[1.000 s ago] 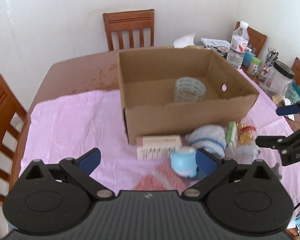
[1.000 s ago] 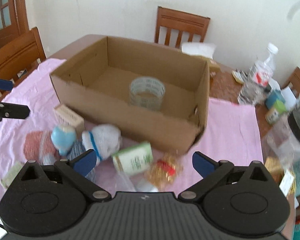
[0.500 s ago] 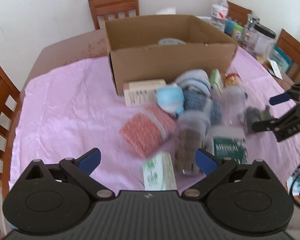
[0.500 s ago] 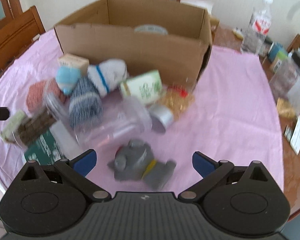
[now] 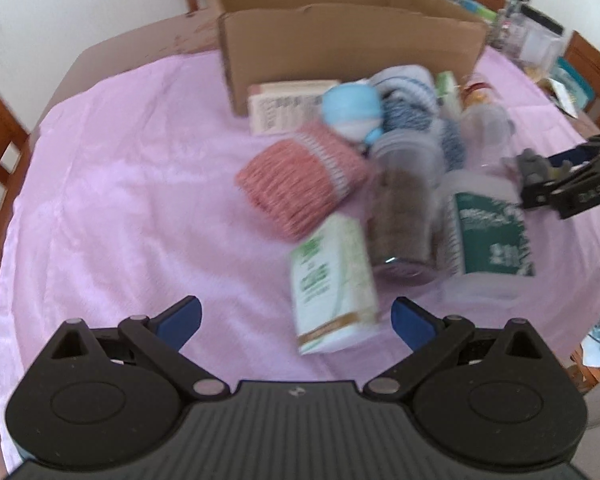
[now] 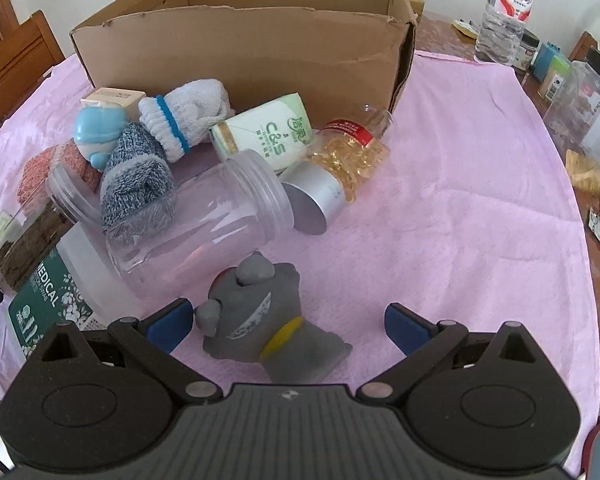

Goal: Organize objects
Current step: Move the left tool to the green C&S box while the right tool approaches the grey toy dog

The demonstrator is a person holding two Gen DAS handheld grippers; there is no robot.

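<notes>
both grippers [image 5: 296,316] [image 6: 286,324] gape, the right straddling a smooth grey rubbery figurine [image 6: 268,320] on wrinkled pink cloth [image 6: 440,216].

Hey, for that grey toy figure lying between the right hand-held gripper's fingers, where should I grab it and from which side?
Grip the grey toy figure across its thick middle, near the yellow band, coming straight forward and down with the open right hand-held gripper. It lies on its side on the pink cloth, already between the fingers, and the head's knobs look too uneven to pinch.
</notes>
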